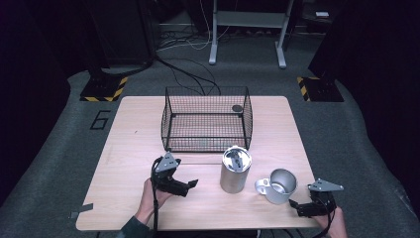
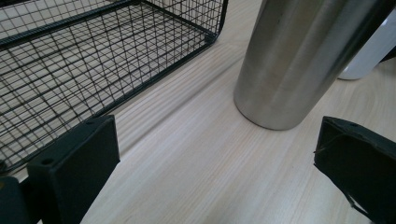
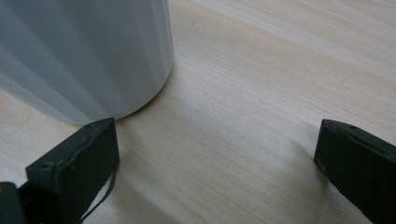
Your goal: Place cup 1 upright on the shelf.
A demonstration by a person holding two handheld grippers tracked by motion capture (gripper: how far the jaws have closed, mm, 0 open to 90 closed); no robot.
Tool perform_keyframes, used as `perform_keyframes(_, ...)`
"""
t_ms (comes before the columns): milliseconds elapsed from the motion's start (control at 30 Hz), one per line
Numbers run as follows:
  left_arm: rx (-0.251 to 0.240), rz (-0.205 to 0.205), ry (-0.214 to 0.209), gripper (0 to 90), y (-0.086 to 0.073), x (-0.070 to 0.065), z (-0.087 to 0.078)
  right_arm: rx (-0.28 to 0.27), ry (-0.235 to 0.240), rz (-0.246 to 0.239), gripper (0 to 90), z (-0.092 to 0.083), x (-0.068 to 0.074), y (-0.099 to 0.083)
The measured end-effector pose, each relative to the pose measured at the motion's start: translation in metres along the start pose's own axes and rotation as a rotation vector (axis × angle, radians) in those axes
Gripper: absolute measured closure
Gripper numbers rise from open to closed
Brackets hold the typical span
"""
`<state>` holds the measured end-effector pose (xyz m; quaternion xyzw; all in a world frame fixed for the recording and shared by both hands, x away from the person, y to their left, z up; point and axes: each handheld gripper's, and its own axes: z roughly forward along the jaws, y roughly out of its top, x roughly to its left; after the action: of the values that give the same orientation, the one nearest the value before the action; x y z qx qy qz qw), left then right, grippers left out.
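A tall brushed-steel tumbler [image 1: 235, 170] with a clear lid stands upright on the bench [image 1: 129, 148], just ahead of the left gripper [image 1: 190, 184], whose black fingers [image 2: 74, 158] are spread wide and hold nothing. A short steel mug [image 1: 278, 186] with a handle stands beside the tumbler, close to the right gripper [image 1: 296, 206]; its fingers [image 3: 77, 163] are also released, with the mug's smooth rounded wall just off one tip. Behind them sits a black wire basket [image 1: 207, 119], rectangular with a fine mesh. The bench is pale wood grain, on grey carpet in a dim room.
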<state>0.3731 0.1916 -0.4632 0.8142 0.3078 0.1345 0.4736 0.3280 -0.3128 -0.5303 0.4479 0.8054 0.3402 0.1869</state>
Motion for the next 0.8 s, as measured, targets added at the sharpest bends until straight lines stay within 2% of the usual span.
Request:
perform_keyframes(67,-0.005,-0.013,-0.008,0.0,0.001,0.0,0.004,0.001,-0.001,0.001,0.0,0.0,0.0,0.0)
perform_keyframes(267,-0.024,0.0,-0.059,0.0,0.011,-0.007,0.012,0.0,-0.001,0.001,0.0,0.0,0.0,0.0)
perform_keyframes(800,-0.045,0.048,-0.136,0.0,0.036,-0.03,0.035,-0.004,-0.006,0.009,0.0,0.0,0.0,0.0)
